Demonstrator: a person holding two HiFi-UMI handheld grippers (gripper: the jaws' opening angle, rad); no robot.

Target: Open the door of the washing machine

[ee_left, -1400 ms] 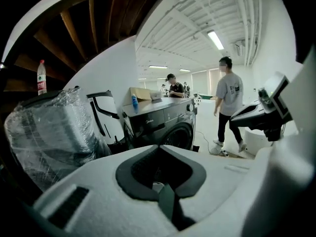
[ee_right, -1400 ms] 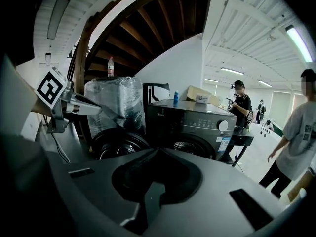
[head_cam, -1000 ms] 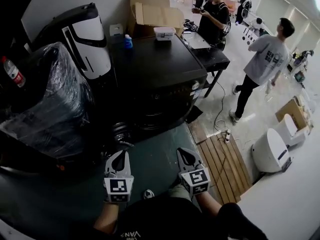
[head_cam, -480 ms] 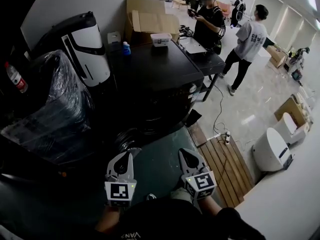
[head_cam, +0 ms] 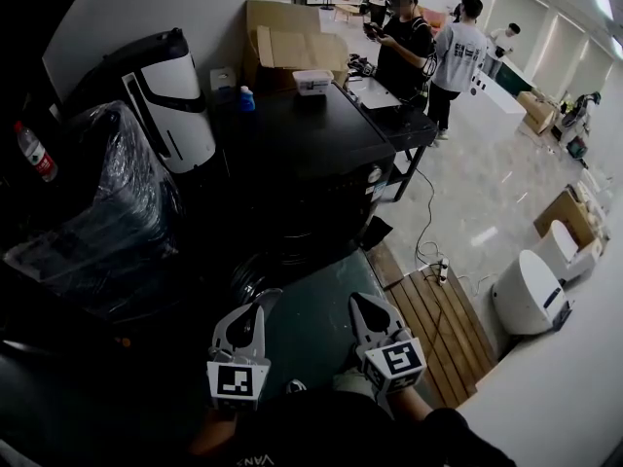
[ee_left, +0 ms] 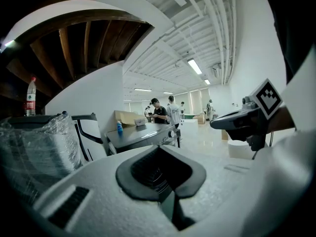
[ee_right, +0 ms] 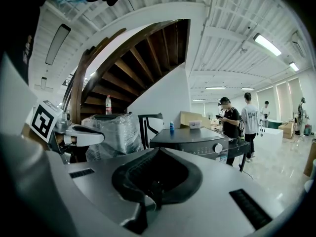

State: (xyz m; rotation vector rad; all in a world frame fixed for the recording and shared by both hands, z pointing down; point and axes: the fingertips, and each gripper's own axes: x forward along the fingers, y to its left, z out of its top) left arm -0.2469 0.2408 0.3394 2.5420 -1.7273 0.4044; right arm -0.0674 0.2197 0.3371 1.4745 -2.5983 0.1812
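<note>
- The left tongs and right tongs are both closed with nothing in them. Each gripper view shows the jaws pressed together, with only the room beyond them.
- Over the last second both have come up off the floor and edged forward, side by side, toward the washing machine. They are now pointed nearly level instead of hanging low.
- The washing machine is the dark box straight ahead of the person. A small blue bottle and a white tub sit on its top, and a cardboard box stands behind it.
- The door is on the shadowed front that faces the person. It is too dark to make out a handle or edge, but nothing is swung out, so it looks shut.
- Neither pair of tongs touches the machine, and a stretch of floor lies between their tips and its front.
- Behind the machine, a person in a grey shirt has walked in from the right and now stands beside a person in black. Both are well clear of the door.
- Judgement: this is the approach, and the task proper has not begun. To hook the door's edge or handle, one pair of tongs will probably need to open first, and finding that handle on the dim front is the tricky part.
</note>
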